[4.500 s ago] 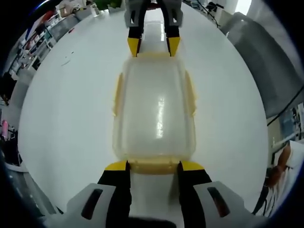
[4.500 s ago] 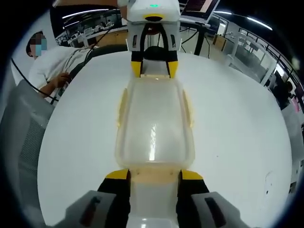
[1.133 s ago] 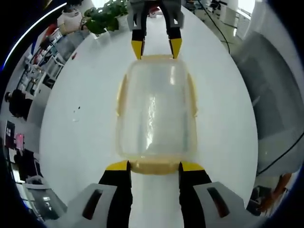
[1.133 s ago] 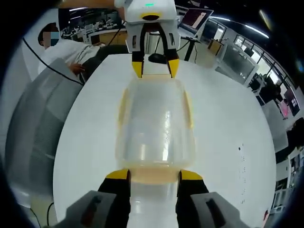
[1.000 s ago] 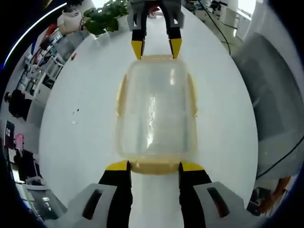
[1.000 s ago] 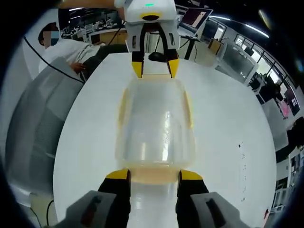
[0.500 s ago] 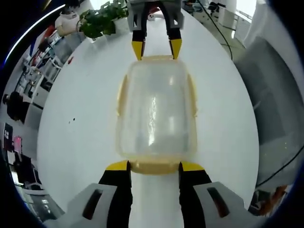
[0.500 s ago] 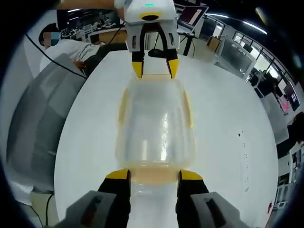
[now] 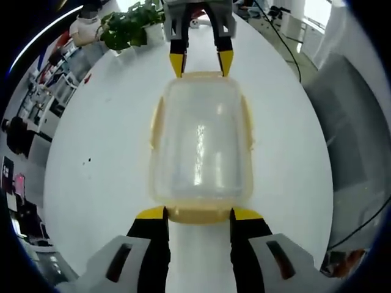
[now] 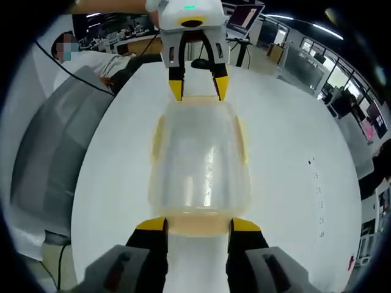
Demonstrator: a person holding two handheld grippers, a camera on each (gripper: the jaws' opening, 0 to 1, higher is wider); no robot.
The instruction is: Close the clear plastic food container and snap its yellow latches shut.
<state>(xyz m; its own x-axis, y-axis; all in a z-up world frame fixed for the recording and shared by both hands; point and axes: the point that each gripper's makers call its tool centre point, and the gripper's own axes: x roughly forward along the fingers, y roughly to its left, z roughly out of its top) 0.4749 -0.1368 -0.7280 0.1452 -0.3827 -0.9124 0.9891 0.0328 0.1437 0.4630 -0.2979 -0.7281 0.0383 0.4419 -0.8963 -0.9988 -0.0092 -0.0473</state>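
Clear plastic food container w/ yellow rim (image 9: 201,146) (image 10: 200,163) sits lid-on on the round white worktop (image 9: 98,159) (image 10: 293,171), lengthwise between the two tongs.

Left gripper view: left tongs (image 9: 200,213) rise from the bottom, black jaws w/ yellow tips spread apart, one tip at each corner of the container's near short end. Pale yellow end latch (image 9: 198,215) lies in the gap between the tips, touching or just about; nothing is pinched, so the tongs are released. At the far short end the right tongs (image 9: 201,62) come in from the top, yellow tips likewise spread and sitting at the far corners of the lid. Yellow side latches (image 9: 247,122) run along both long sides and look folded flat vs. the walls. Green potted plant (image 9: 125,27) stands at the worktop's far edge, well apart from the container. Grey chair back (image 9: 351,140) just off the worktop on the right.

Right gripper view: same layout from the opposite end. Right tongs (image 10: 198,225) spread wide, tips flanking the near yellow end latch (image 10: 198,226); released, not clamped. Left tongs (image 10: 198,87) at the far end, jaws apart, tips at the rim. Can't tell whether either end latch is fully snapped. A person in a white top (image 10: 82,61) sits beyond the worktop, upper left; grey chair back (image 10: 46,159) on the left.
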